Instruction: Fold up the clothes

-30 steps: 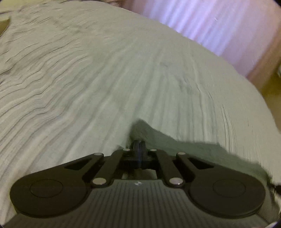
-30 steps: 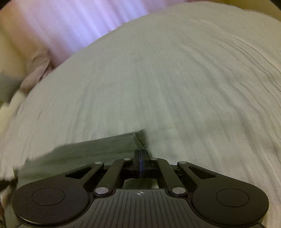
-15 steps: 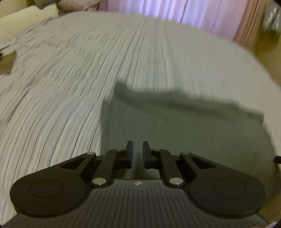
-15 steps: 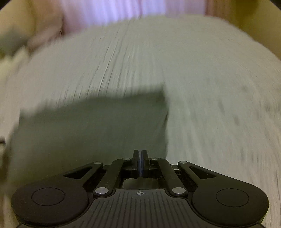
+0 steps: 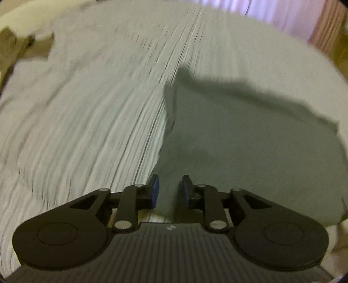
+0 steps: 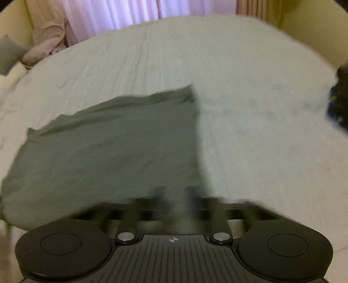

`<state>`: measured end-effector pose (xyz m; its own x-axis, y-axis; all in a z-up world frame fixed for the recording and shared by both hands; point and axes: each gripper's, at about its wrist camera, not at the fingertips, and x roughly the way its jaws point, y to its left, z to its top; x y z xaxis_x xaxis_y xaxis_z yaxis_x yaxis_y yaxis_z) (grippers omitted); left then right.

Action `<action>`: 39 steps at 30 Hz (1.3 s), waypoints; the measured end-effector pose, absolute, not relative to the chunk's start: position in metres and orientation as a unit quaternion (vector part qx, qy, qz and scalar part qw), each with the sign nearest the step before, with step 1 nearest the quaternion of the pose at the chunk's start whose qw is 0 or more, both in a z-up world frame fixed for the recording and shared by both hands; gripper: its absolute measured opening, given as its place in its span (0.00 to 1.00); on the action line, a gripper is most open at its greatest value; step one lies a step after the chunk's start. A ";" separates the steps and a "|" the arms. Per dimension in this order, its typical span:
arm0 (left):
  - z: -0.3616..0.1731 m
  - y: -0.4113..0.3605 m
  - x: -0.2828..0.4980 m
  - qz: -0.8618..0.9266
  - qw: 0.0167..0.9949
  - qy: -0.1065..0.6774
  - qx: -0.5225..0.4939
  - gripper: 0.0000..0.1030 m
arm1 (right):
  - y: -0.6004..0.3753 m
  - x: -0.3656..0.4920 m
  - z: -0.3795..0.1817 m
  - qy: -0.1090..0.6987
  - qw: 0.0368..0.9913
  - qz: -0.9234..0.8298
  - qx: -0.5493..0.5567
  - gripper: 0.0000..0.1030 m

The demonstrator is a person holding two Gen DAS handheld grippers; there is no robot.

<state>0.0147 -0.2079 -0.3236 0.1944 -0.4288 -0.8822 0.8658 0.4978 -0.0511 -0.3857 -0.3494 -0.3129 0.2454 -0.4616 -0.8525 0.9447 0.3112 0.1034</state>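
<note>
**A:** Where is the garment, and how does it lie?

**B:** Your dark green garment lies flat on the pale bedspread, folded into a rough rectangle. In your left wrist view its near left edge runs right up to your left gripper. In your right wrist view the same garment fills the lower left, and its right edge runs down towards your right gripper.

**A:** What are my grippers doing to it?

**B:** Your left gripper's jaws have just been opening. The blue pads stand apart with a clear gap, and the cloth seen through that gap lies below them; nothing presses on it, so you have released it. Your right gripper's jaws have also just been opening. Its fingers are badly blurred, but two dark smears stand apart with green cloth showing between them, so that side is released as well. I cannot tell whether its fingertips brush the fabric.

**A:** And around the garment?

**B:** The bedspread surrounds it on every side you can see. Beyond the garment's far edge, past the end of the bed, hang pale pink curtains. Far left of the garment in your right view sits a heap of pink fabric beside a grey cushion. Far right of it, at the frame edge, is a dark blurred object that I cannot identify. In your left view, well to the garment's far left, lies an olive-brown cloth.
</note>
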 end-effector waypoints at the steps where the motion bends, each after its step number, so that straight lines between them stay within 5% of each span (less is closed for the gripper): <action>1: -0.328 -0.206 0.018 -0.436 0.731 0.465 0.242 0.16 | -0.345 -0.382 -0.321 0.395 0.706 -0.494 0.318 0.68; 11: -0.273 -0.186 0.041 -0.398 0.685 0.529 0.304 0.18 | -0.299 -0.403 -0.282 0.414 0.586 -0.534 0.447 0.68; 16: -0.207 -0.197 0.018 -0.450 0.676 0.499 0.303 0.34 | -0.294 -0.374 -0.228 0.392 0.610 -0.515 0.456 0.68; 23: -0.134 -0.204 -0.032 -0.507 0.681 0.444 0.286 0.45 | -0.294 -0.333 -0.151 0.368 0.676 -0.481 0.420 0.68; 39: -0.108 -0.140 -0.174 -0.492 0.699 0.422 0.300 0.47 | -0.232 -0.405 -0.108 0.400 0.720 -0.441 0.357 0.68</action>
<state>-0.1743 -0.1396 -0.1082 0.1582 -0.4355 -0.8862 0.9420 0.3356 0.0033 -0.4048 -0.2320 -0.1077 0.2913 -0.3488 -0.8908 0.9205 0.3558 0.1617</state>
